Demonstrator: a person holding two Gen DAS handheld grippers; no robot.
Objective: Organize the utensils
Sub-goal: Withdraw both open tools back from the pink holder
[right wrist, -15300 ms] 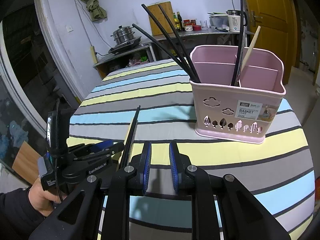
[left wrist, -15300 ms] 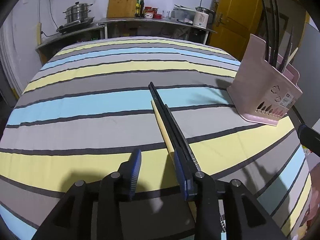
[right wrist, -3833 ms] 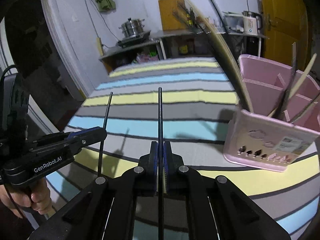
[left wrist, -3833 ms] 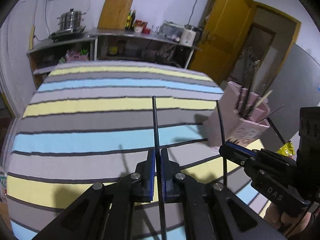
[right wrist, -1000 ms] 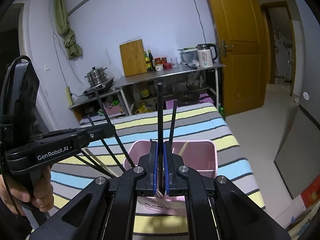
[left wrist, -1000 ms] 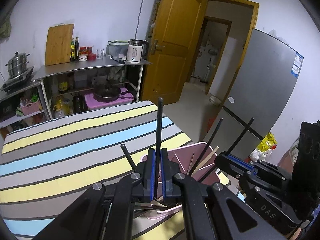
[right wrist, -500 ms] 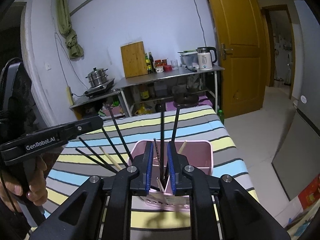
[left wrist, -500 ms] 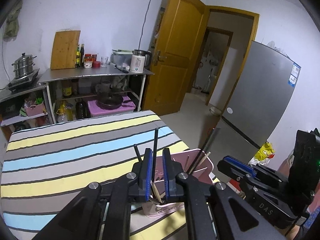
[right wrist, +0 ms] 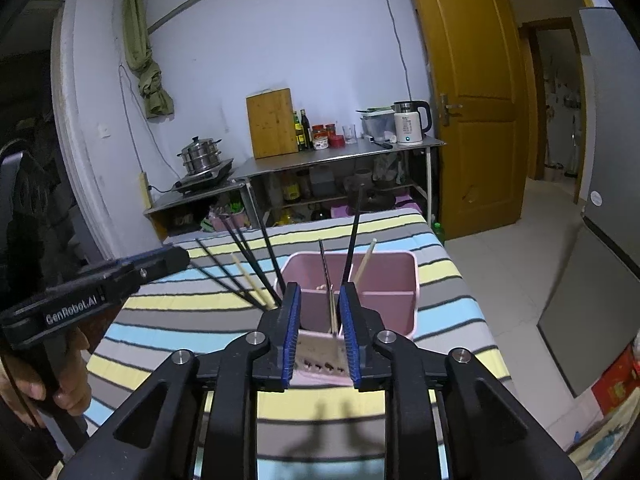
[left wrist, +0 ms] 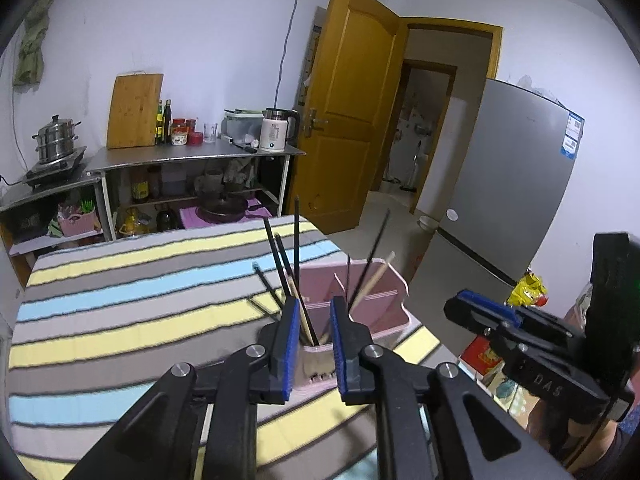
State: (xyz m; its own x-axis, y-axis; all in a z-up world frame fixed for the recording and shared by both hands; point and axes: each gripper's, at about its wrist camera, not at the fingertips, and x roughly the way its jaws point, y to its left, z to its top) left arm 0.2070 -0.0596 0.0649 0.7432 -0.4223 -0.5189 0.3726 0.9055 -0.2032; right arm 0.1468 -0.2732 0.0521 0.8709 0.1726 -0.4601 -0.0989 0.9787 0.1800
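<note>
A pink utensil basket stands on the striped table near its right edge. Several black chopsticks and pale wooden ones stand upright and slanted in its compartments. My left gripper is open and empty, just above the basket's near rim. My right gripper is open and empty, also just above the basket. The right gripper shows in the left wrist view, and the left gripper in the right wrist view.
The table carries a striped cloth of grey, blue and yellow. A steel shelf with a kettle, bottles and cutting board stands at the far wall. A yellow door and grey fridge are to the right.
Both grippers have opened and let go of their black chopsticks, which now stand in the basket. Both grippers have drawn back and up a little.
</note>
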